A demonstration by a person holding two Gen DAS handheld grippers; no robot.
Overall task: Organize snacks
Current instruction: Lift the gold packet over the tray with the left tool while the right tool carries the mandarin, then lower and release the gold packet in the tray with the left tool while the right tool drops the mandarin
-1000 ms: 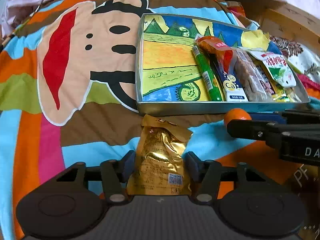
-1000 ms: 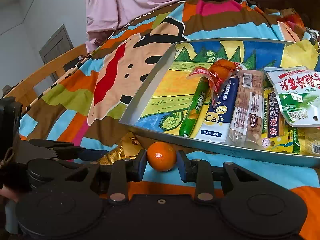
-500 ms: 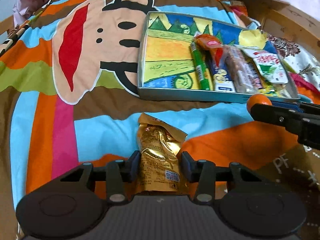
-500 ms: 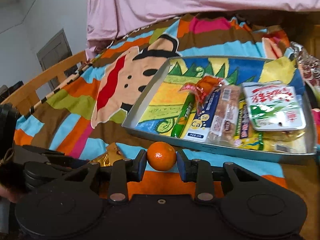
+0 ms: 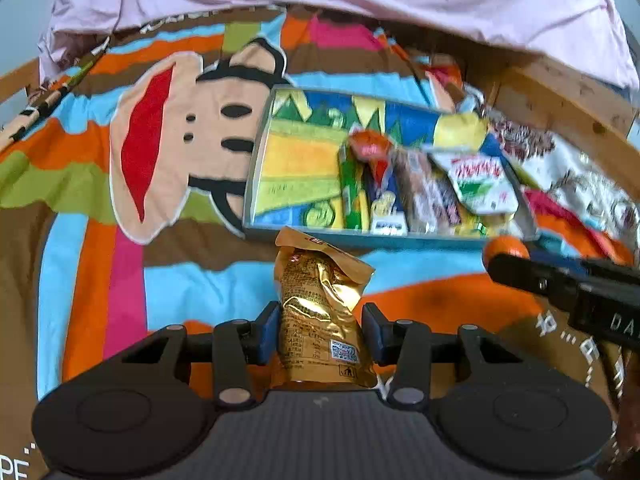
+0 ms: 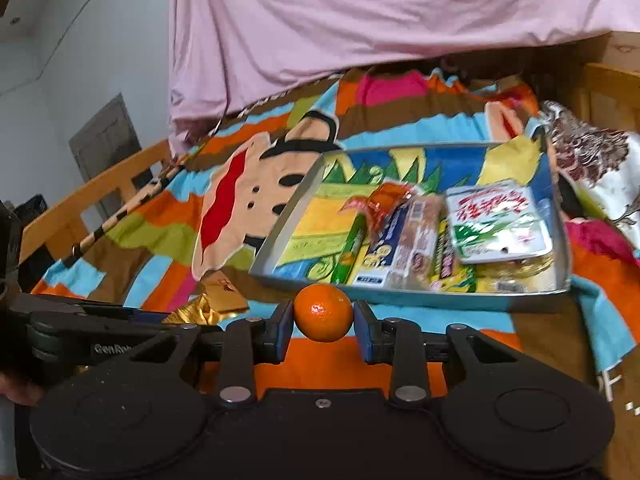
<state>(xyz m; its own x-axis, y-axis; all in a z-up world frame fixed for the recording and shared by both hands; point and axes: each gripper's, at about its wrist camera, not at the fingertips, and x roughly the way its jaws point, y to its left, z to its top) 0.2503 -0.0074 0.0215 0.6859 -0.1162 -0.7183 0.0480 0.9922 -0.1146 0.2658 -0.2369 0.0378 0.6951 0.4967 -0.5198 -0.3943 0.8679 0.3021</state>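
where the striped cartoon blanket point(image 5: 120, 264) covers the bed, inspection begins at the left: a monkey face print point(image 5: 168, 148) occupies the cloth beside the metal tray point(image 5: 256, 168), which lies flat on the blanket with its painted floor bare on the left half. left gripper point(image 5: 320, 330) is clenched on a gold foil snack packet point(image 5: 320, 312), both fingers pressed to the packet's sides, the packet standing up between them with its top edge just short of the tray's near wall; whether it is clear of the blanket cannot be told. inside the tray, the right half holds a green stick snack point(image 6: 352, 248), a blue and white packet point(image 6: 384, 248), a brown bar in clear wrap point(image 6: 420, 240) and a green and white pouch point(image 6: 496, 220), packed side by side, the pouch lying on top of others; an orange wrapper point(image 6: 380, 200) lies across the upper ends. right gripper point(image 6: 323, 330) is grasping a mandarin orange point(image 6: 323, 312), jaws closed on its two sides, held in front of the tray's near wall, outside the tray. in the right wrist view the gold packet and the left gripper show at lower left. a pink sheet point(image 6: 360, 20) hangs behind, and a patterned cloth point(image 6: 592, 160) lies right of the tray.
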